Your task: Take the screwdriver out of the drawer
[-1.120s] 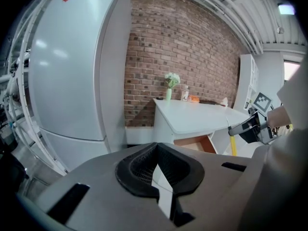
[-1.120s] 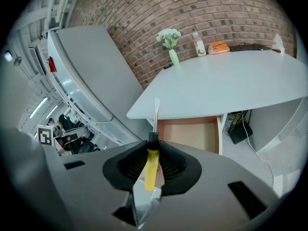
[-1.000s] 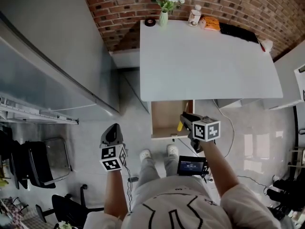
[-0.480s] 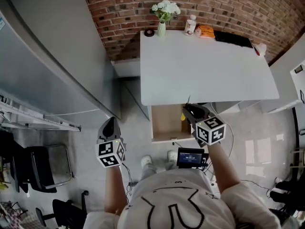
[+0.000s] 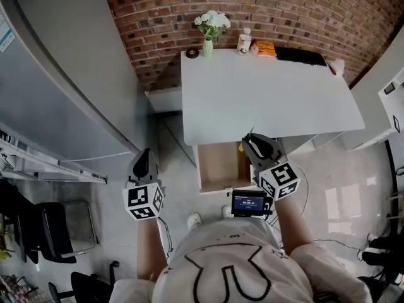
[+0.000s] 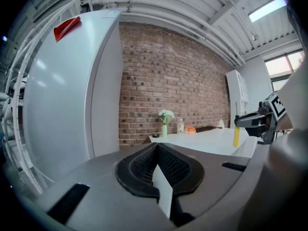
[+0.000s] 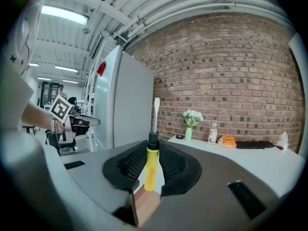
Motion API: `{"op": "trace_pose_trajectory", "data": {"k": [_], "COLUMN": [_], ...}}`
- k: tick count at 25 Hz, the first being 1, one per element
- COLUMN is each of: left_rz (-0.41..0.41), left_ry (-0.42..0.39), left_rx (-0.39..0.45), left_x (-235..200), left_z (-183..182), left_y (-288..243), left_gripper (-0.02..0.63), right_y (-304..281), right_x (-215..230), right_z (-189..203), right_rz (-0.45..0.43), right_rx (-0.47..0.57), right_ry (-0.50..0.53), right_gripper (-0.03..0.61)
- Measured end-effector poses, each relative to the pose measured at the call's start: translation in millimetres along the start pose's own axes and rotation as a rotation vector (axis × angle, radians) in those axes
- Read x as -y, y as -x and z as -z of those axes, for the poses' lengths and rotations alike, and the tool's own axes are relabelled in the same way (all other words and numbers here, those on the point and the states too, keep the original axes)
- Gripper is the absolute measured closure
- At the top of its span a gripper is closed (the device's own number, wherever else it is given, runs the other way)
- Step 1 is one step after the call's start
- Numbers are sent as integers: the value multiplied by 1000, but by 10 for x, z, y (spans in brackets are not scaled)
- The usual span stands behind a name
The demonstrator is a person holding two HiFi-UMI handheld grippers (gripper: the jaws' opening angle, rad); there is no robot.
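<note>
The right gripper (image 7: pixel 152 148) is grasping the screwdriver (image 7: pixel 151 170): its jaws are clenching the yellow handle, which is standing upright between the black pads, with the black collar and the flat-tipped shaft rising above them. In the head view the right gripper (image 5: pixel 252 144) is hanging over the right side of the open drawer (image 5: pixel 218 166), at the front edge of the desk (image 5: pixel 265 93), and the person's arm is reaching out to it from below. The drawer is standing pulled out from under the desk, its wooden inside showing.

In the left gripper view the screwdriver (image 6: pixel 236 137) is showing at the far right, upright in the other gripper, its handle crossing the desk's near edge.

The left gripper (image 6: pixel 157 150) is holding nothing; its jaws are meeting along their length with no thing between them. In the head view the left gripper (image 5: pixel 144 163) is hovering over the floor, left of the drawer and well apart from it, beside a big grey cabinet (image 5: pixel 69 81).

At the desk's back edge, against the brick wall (image 5: pixel 303 11), a vase of white flowers (image 5: pixel 208 27), a bottle (image 5: pixel 243 41), an orange thing (image 5: pixel 265 48) and a keyboard (image 5: pixel 300 55) are standing in a row
</note>
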State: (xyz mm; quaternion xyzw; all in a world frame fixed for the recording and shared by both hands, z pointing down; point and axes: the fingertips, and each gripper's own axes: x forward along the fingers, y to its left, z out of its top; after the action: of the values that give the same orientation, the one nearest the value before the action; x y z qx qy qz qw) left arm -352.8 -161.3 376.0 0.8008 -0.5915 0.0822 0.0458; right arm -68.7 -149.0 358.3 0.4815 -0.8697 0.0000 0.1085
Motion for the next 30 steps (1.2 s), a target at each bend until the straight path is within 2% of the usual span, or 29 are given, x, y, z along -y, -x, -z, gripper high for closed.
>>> {"op": "trace_pose_trajectory", "data": {"k": [5,11,30], "left_rz": [-14,-2,7], "left_ry": [-11,-45,-65], "left_rx": [114,197,230], "left_x": [-2,40,102], "left_z": [-251,-468,-581], "left_y": [64,144,277], "left_gripper": [609,609,609], "right_y": [63,136,245], "right_x": [15,14,-56], "right_z": [-141,-261,-392], "right_rz": [24,30,20], "right_rx": [55,95,127], "right_ry": [26,43,61], "right_gripper": [502,502,502]}}
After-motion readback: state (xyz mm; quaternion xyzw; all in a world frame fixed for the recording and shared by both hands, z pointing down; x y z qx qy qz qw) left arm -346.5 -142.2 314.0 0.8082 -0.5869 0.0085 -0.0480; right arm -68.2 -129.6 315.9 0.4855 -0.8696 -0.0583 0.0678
